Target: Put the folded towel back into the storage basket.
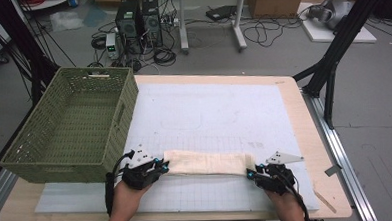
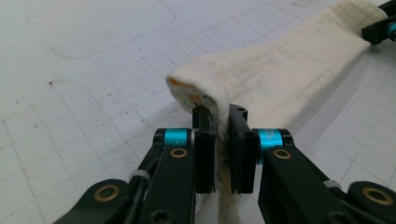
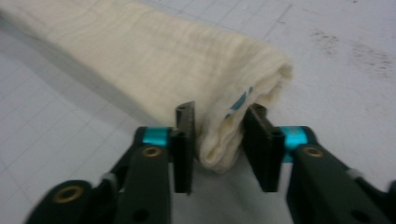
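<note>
Cream folded cloth (image 1: 206, 164) lies stretched along the near edge of the table (image 1: 293, 91), on the white grid mat (image 1: 209, 115). Its long axis runs left-right, parallel to that near edge, one end at each of my grippers.

Left gripper (image 1: 162, 165): at the cloth's left end. In the left gripper view the jaws are clamped tight on a thin edge of the fabric (image 2: 261, 79), which rises between them and curls over above the tips. Firm pinch.

Right gripper (image 1: 250, 174): at the cloth's right end. In the right gripper view the jaws stand either side of the thick folded end (image 3: 187, 60), with the layers sitting between them. The left jaw touches the fabric; at the right jaw I see a sliver of gap, so I cannot tell whether this side is truly gripping or only bracketing the fold.

Neither hand is nearer than the other: each has its own end, and the span between them looks roughly taut, barely sagging.

Green woven basket (image 1: 72, 127) sits on the table's left edge, overhanging the far-left corner area, just beyond my left gripper. I see nothing inside it.

My judgement: any carry goes leftward and away from me, with the left end leading towards the basket's near wall.
</note>
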### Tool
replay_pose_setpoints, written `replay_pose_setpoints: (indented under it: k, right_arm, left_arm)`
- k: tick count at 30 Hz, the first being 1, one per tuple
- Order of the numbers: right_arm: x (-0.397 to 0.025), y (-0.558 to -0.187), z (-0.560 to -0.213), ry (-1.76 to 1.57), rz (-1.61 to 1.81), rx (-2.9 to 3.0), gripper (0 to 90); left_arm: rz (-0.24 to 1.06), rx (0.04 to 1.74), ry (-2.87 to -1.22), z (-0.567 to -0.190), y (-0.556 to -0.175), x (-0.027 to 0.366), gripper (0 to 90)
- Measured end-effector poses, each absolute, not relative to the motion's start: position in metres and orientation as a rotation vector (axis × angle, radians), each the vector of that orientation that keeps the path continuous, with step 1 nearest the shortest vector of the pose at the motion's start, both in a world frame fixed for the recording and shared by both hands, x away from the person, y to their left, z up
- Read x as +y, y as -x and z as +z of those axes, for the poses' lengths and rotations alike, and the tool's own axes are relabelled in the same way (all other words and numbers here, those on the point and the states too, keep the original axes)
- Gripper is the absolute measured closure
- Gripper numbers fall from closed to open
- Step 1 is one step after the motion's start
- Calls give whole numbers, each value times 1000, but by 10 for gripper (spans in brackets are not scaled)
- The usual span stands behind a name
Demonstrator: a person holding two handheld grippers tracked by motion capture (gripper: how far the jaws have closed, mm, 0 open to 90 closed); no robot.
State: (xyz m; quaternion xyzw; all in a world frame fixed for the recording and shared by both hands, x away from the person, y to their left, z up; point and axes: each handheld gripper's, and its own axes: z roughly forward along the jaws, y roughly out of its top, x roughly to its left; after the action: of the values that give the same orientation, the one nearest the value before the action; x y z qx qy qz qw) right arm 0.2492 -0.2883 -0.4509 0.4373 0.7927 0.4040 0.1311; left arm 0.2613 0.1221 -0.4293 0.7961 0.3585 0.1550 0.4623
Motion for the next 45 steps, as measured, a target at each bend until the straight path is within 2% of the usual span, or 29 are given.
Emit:
replay_pose_setpoints:
  k: [1, 4, 24, 34, 45]
  right_arm:
    - [-288, -249, -451, -1259, 1185, 2315, 789]
    - [-287, -247, -451, -1280, 1193, 2302, 829]
    - [-302, -241, -415, -1050, 1338, 2137, 834]
    - [-291, -262, -392, -947, 1433, 2099, 833]
    - [-261, -302, -372, -870, 1446, 2143, 833]
  left_arm:
    - [377, 886, -1958, -430, -261, 122, 819]
    - [381, 885, -1963, -431, -262, 122, 819]
    - [404, 822, -1846, -405, -252, 133, 821]
    - [470, 792, -1771, -385, -239, 152, 821]
    - [523, 794, -1738, -371, -226, 176, 821]
